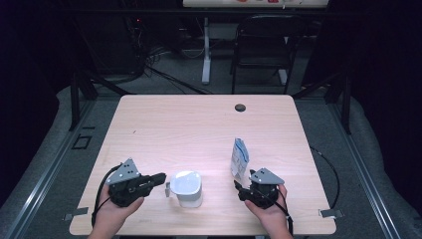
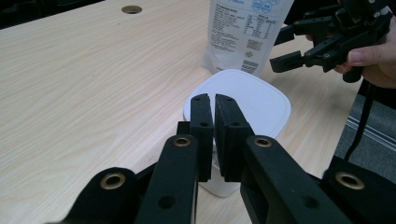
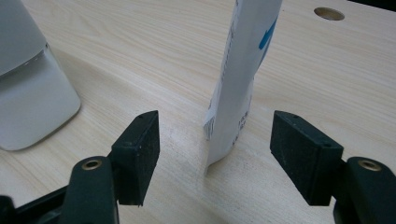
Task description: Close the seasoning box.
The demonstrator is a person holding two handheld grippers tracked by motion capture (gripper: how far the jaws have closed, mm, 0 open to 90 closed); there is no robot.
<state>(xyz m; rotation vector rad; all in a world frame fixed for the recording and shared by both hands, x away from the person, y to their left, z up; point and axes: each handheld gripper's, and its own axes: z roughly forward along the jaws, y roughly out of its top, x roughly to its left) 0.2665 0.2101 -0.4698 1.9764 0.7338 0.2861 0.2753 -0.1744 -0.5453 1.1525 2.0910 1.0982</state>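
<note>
A white lidded container (image 1: pixel 186 187) stands near the table's front edge, with a small tab on its left side. My left gripper (image 1: pixel 160 178) lies just left of it, pointing at it. In the left gripper view its jaws (image 2: pixel 214 100) stand almost together over the container's near edge (image 2: pixel 247 100), and only a thin slit with white behind it shows between them. A white and blue pouch (image 1: pixel 240 158) stands upright to the right. My right gripper (image 3: pixel 215 140) is open, the pouch's bottom edge (image 3: pixel 231 126) between its fingers and touching neither pad.
A round cable hole (image 1: pixel 240 107) sits near the table's far edge (image 1: pixel 204 96). A black folding chair (image 1: pixel 263 45) and a white desk leg (image 1: pixel 206 50) stand beyond the table. Cables trail from both grippers off the front corners.
</note>
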